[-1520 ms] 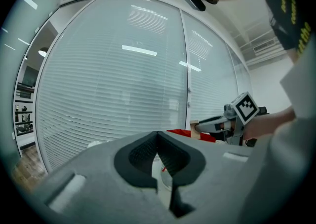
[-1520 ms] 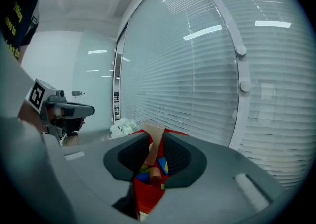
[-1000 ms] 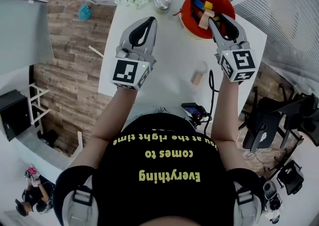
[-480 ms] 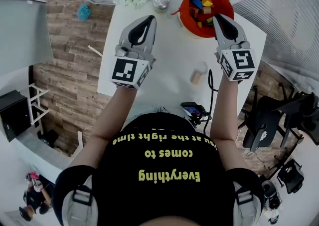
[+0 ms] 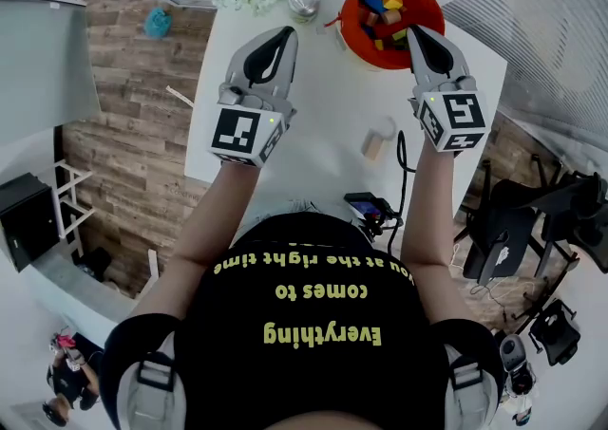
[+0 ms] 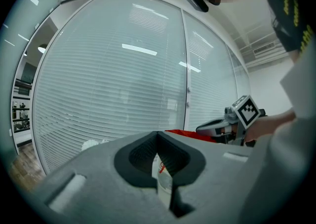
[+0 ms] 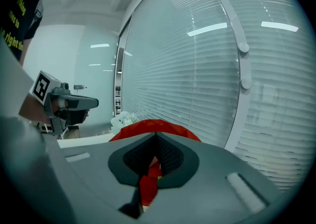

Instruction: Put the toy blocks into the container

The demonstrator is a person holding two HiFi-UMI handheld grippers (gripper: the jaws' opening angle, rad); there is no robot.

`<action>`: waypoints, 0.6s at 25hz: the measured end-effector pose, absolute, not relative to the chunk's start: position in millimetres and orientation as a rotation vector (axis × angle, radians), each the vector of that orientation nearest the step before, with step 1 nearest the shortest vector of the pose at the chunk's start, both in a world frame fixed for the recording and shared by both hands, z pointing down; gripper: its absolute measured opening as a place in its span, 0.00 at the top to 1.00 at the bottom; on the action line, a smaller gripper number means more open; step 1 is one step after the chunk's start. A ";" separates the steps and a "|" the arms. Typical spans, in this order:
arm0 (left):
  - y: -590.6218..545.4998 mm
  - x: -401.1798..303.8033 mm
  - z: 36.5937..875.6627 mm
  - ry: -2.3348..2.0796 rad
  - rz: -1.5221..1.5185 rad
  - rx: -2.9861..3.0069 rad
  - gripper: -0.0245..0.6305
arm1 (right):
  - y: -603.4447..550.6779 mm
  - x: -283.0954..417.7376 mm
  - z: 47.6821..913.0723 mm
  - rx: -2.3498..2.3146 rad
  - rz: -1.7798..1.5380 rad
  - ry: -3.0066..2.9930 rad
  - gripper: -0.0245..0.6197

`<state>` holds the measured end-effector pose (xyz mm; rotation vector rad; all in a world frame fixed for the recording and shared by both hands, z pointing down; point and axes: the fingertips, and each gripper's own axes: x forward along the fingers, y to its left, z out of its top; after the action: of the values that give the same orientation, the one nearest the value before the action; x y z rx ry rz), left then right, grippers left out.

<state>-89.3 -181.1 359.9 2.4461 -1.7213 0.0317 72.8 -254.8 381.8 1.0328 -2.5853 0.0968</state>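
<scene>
Now my right gripper [image 5: 419, 32] just closed w/ nothing btwn jaws, at rim of round red container [image 5: 351, 20]. Left gripper [image 5: 284, 35] pressed together too, empty.

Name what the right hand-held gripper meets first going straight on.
The right hand-held gripper, jaws just closed empty, points at the round red container, likely meeting its rim or coloured toy blocks inside; depth unclear.

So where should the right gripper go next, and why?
Probably toward the small pale wooden block left lying on the white table. The right gripper has just closed empty at the red round container, which already holds coloured blocks.
</scene>
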 end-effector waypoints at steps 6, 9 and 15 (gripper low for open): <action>-180.5 -84.3 360.6 -1.693 0.036 2.458 0.97 | -255.2 74.4 381.1 1.036 0.131 -2.605 0.95; -179.3 -81.5 357.7 -1.680 0.032 2.474 0.97 | -256.5 75.8 378.9 1.056 0.166 -2.621 0.95; -175.3 -80.2 352.4 -1.686 0.034 2.485 0.97 | -248.7 86.8 362.6 1.113 0.227 -2.687 0.95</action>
<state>-80.2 -175.3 352.4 2.4848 -1.6862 0.0336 86.8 -248.7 362.6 1.1127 -2.6871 0.2275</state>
